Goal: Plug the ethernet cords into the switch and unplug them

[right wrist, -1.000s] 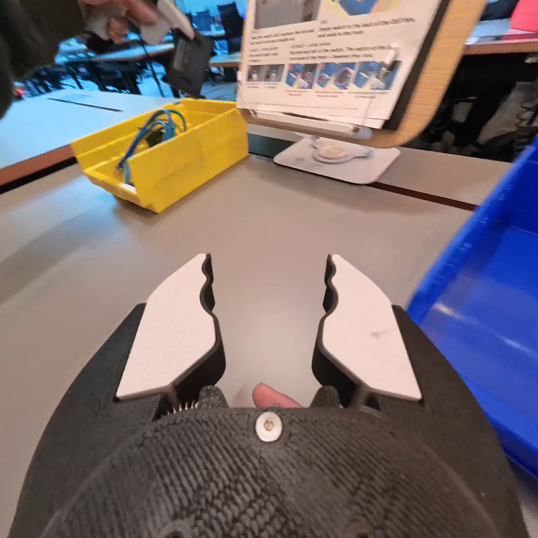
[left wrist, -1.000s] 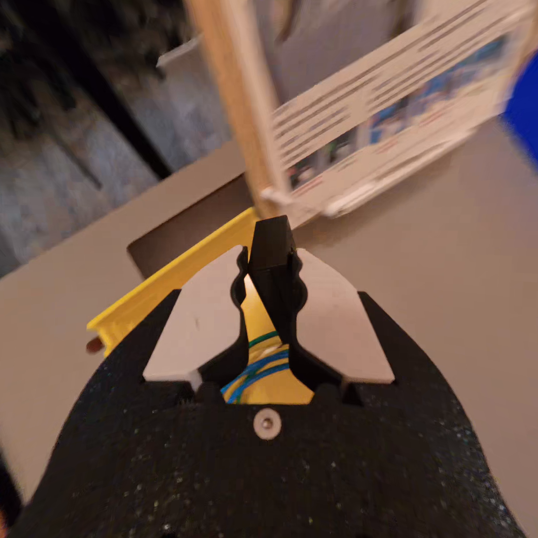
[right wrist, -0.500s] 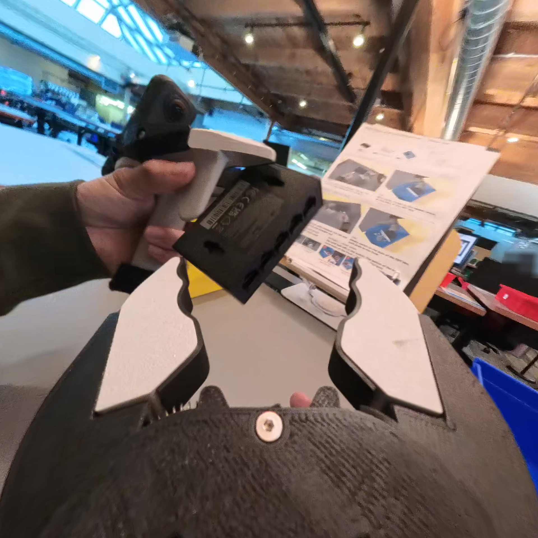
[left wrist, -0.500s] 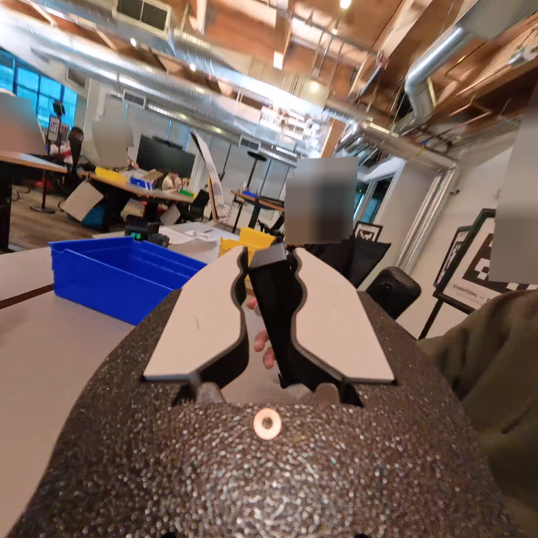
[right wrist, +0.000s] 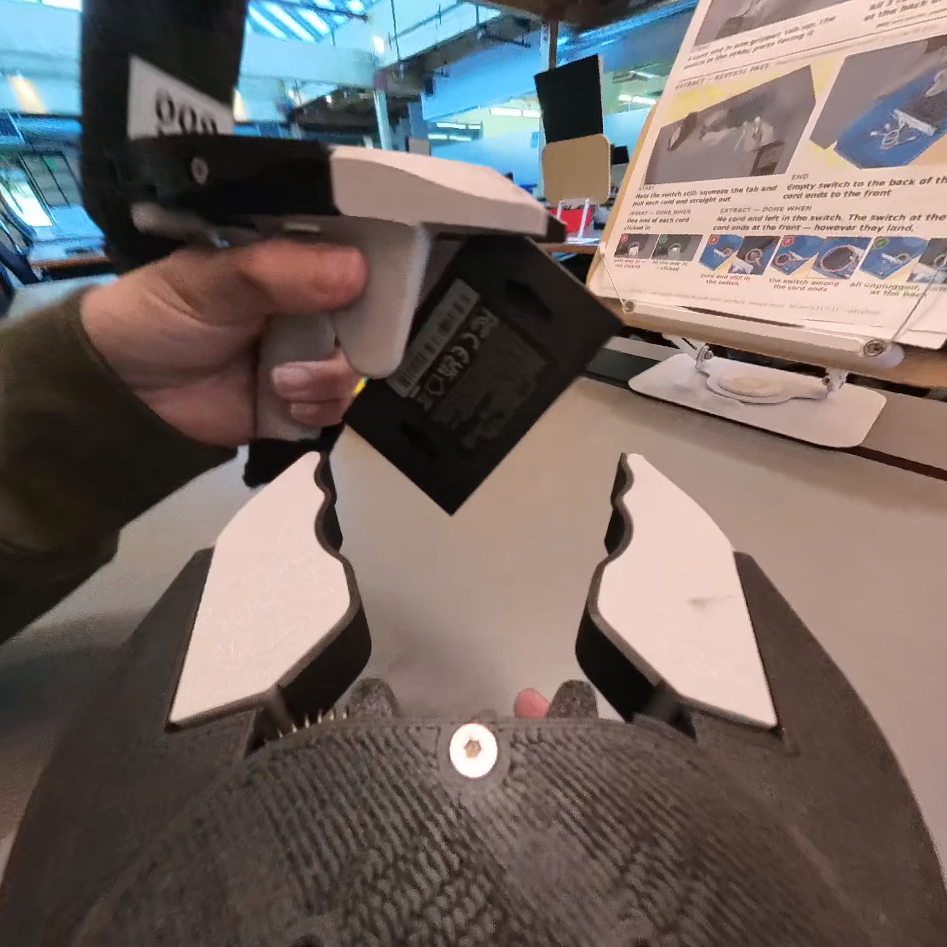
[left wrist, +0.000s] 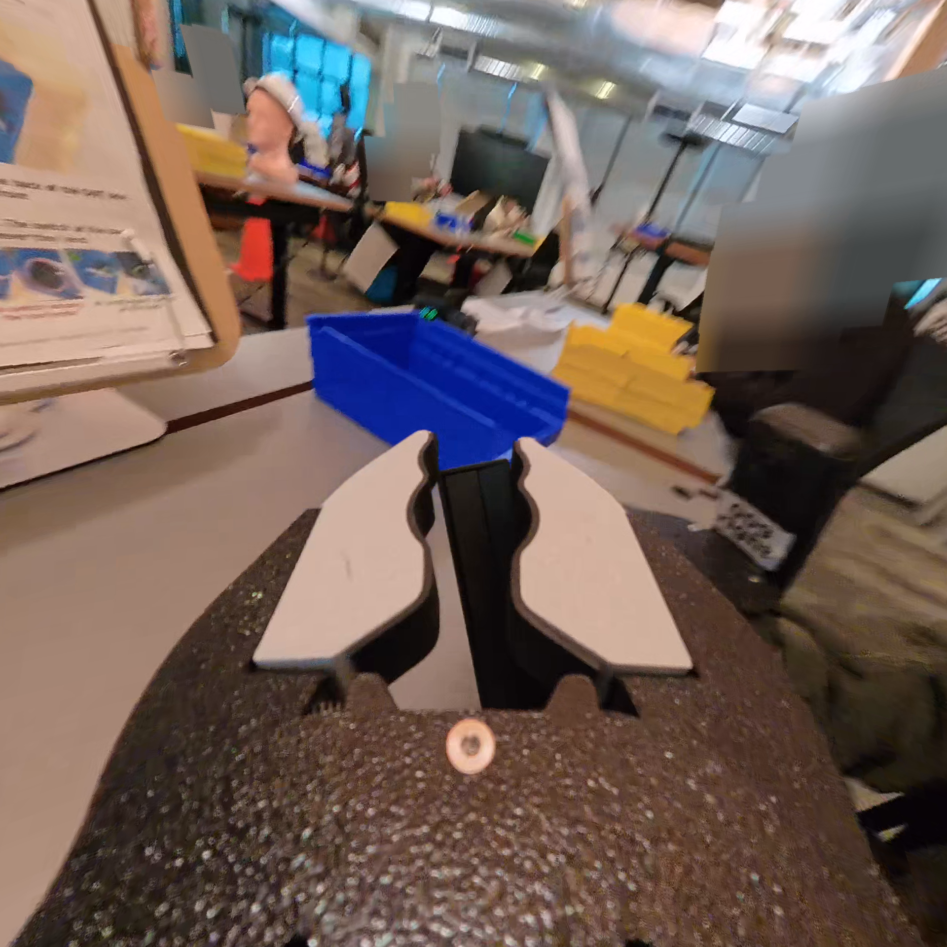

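My left gripper (left wrist: 475,461) is shut on the black switch (left wrist: 484,553), seen edge-on between its fingers and held above the grey table. In the right wrist view the same switch (right wrist: 481,379) hangs tilted in the air, underside with a label facing me, clamped by the left gripper (right wrist: 461,225), which a hand (right wrist: 205,338) holds. My right gripper (right wrist: 471,492) is open and empty, just below and in front of the switch, not touching it. No ethernet cords show in either view.
A blue bin (left wrist: 435,379) sits on the table ahead of the left gripper. An instruction board on a white stand (right wrist: 768,246) stands at the back; it also shows in the left wrist view (left wrist: 92,246). Yellow bins (left wrist: 635,374) lie farther off.
The left gripper has carried the switch from over the yellow bin to in front of the right gripper, swinging round to face the blue bin. The right gripper stayed open.
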A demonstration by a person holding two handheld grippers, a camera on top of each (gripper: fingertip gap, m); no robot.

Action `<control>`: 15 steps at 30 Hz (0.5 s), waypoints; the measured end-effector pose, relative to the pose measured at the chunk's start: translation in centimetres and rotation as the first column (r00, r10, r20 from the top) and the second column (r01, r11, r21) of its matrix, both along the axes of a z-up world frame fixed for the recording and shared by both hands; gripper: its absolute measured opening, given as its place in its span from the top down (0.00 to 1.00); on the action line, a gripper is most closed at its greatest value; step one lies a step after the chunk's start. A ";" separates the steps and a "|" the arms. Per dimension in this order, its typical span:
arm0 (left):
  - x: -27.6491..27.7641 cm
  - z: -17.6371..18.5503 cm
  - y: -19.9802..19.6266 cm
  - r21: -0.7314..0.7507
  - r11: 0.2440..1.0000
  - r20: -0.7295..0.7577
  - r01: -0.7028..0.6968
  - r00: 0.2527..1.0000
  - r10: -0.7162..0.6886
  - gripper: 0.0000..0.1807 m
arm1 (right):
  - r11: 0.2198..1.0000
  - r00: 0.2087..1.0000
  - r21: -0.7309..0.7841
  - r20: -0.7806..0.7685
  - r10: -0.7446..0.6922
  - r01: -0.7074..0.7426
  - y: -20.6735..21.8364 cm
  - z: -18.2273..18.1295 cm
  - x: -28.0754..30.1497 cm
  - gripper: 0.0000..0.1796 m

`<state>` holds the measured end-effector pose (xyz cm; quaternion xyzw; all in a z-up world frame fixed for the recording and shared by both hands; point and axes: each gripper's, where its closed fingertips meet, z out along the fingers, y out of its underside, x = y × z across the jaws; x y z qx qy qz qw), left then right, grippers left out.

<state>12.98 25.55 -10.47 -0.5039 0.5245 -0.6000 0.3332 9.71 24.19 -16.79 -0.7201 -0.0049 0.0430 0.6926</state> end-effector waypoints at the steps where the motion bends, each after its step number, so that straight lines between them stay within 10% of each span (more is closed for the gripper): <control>1: 0.2 -0.6 -0.4 0.077 0.997 -0.041 0.003 0.999 0.000 0.85 | 1.000 0.999 -0.013 0.033 0.006 -0.005 0.1 -0.4 -0.1 0.43; 15: -0.2 0.6 -4.7 0.095 0.956 -0.053 0.276 0.961 -0.272 0.85 | 0.884 0.853 0.238 -0.255 0.456 -0.401 -2.3 1.2 -1.3 0.77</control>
